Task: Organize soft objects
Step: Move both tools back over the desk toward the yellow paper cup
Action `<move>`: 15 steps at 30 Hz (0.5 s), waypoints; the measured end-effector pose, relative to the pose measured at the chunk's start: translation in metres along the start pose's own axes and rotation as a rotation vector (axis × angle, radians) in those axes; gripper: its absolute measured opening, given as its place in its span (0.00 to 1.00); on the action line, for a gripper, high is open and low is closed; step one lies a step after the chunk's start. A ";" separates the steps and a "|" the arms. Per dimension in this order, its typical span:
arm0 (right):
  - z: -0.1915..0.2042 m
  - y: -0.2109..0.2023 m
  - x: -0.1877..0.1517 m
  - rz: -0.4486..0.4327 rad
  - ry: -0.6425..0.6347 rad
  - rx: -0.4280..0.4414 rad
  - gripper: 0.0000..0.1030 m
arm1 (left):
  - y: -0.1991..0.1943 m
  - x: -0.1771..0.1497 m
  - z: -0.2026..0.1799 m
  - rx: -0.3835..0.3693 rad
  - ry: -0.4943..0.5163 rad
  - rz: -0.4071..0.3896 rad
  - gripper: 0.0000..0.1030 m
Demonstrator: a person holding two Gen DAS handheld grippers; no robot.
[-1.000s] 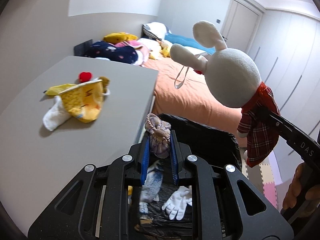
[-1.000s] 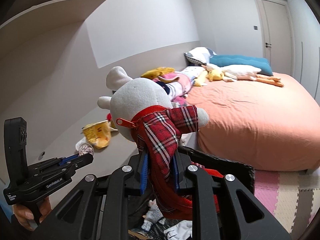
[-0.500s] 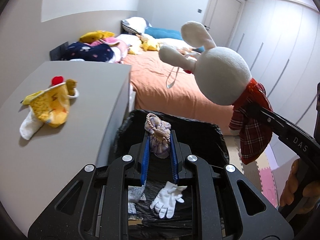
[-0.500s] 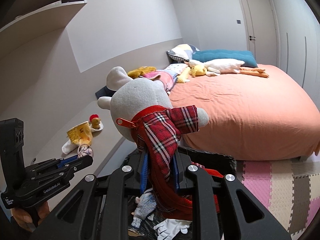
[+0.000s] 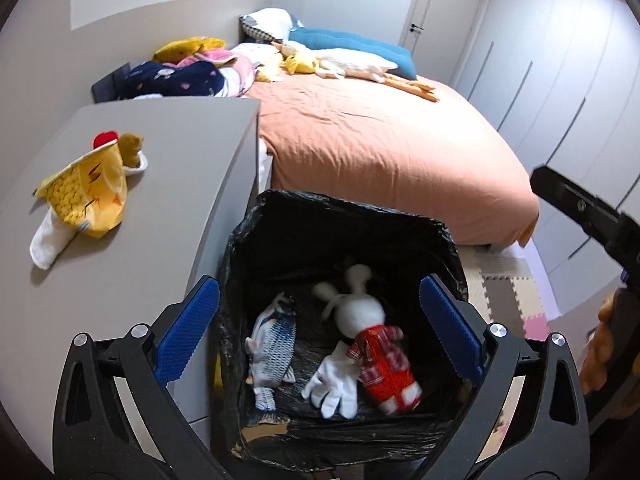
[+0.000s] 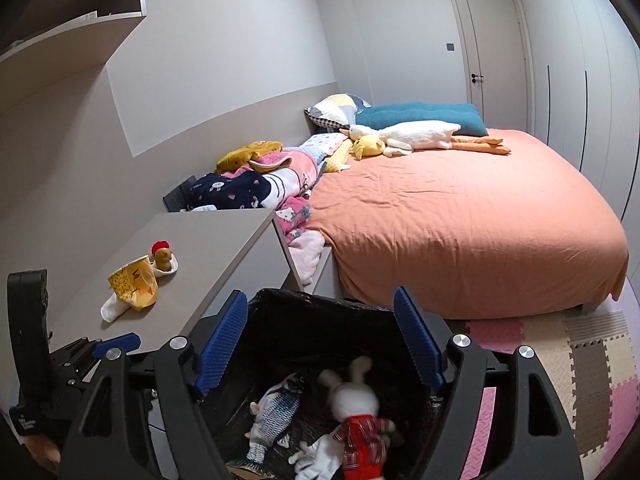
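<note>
Since a second ago we have let go of both toys: the rabbit doll [image 5: 370,334] that hung from our right gripper now lies in the bin [image 5: 344,216], and the small knotted cloth piece that sat between our left pads is gone from them; we cannot make it out in the bin. Going left to right in the left wrist view, the grey cabinet top [image 5: 168,184] still carries the yellow pouch [image 5: 86,192] with a white sock [image 5: 48,240] under it and a small brown toy with a red cap [image 5: 124,146] touching its far edge. Our left gripper [image 5: 320,332] hangs over the bin with its jaws opening very wide, blue pads [image 5: 188,328] far apart and nothing between them. Inside the black-lined bin lie, from left to right, a striped fish toy [image 5: 272,344], a white glove [image 5: 334,380] and the rabbit doll in its red plaid shirt, slightly blurred, touching the glove. Beyond stands the bed with the orange cover [image 5: 380,152]. At the right edge we see part of the right gripper's black body; in its own view our right gripper [image 6: 320,344] is also opening, its jaws well apart and empty above the bin.
</note>
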State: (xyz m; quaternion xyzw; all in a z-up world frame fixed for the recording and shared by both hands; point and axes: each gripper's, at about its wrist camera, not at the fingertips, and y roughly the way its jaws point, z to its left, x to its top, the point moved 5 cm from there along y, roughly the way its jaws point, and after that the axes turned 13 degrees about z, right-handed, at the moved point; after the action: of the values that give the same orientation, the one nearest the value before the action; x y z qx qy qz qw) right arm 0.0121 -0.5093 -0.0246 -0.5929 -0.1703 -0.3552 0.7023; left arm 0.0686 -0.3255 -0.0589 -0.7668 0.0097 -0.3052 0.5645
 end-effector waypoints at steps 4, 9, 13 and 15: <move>0.004 0.005 0.001 0.016 -0.006 0.009 0.74 | 0.002 -0.002 0.011 0.011 -0.030 0.009 0.94; 0.013 0.013 0.001 0.032 -0.021 0.033 0.74 | 0.005 -0.002 0.024 0.015 -0.060 0.015 0.94; 0.028 0.023 0.001 0.046 -0.051 0.056 0.74 | 0.003 -0.005 0.037 0.030 -0.079 0.017 0.94; 0.036 0.029 0.001 0.056 -0.065 0.066 0.74 | 0.001 -0.006 0.047 0.045 -0.090 0.017 0.94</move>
State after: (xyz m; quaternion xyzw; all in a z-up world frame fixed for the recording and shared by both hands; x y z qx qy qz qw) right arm 0.0403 -0.4742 -0.0361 -0.5851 -0.1880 -0.3102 0.7254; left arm 0.0868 -0.2839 -0.0709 -0.7668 -0.0159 -0.2658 0.5841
